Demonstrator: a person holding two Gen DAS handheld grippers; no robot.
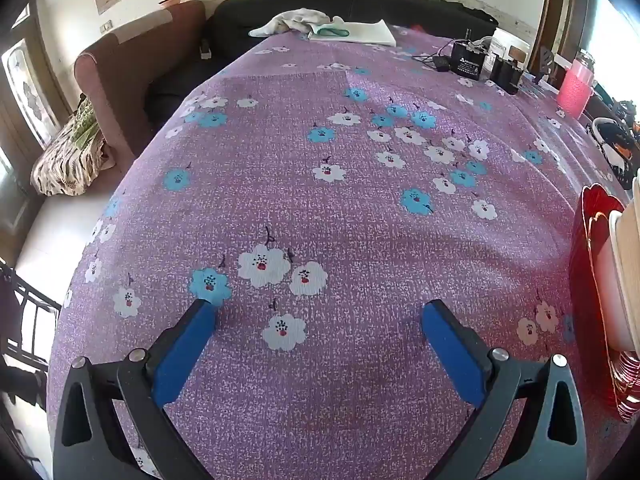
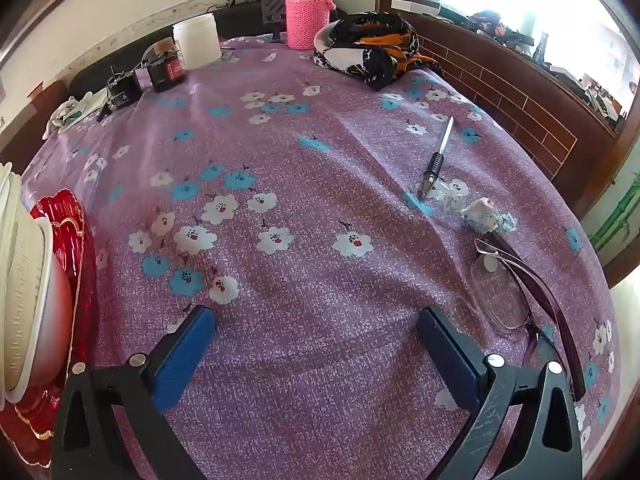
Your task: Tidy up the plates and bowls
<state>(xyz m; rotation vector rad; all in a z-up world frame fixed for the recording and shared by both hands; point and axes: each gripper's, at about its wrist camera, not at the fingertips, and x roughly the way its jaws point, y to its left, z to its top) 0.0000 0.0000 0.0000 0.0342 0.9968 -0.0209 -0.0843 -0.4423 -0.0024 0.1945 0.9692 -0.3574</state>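
A red glass plate with a gold scalloped rim lies at the right edge of the left wrist view, and white and cream bowls are stacked on it. The same red plate and bowl stack sit at the left edge of the right wrist view. My left gripper hangs open over bare purple flowered cloth, left of the plate. My right gripper is open too, above the cloth to the right of the plate. Nothing sits between either pair of blue pads.
On the right side lie a pair of glasses, a crumpled wrapper and a pen. At the far end stand a pink flask, a white jar, a black battery with cables, and a bundled scarf.
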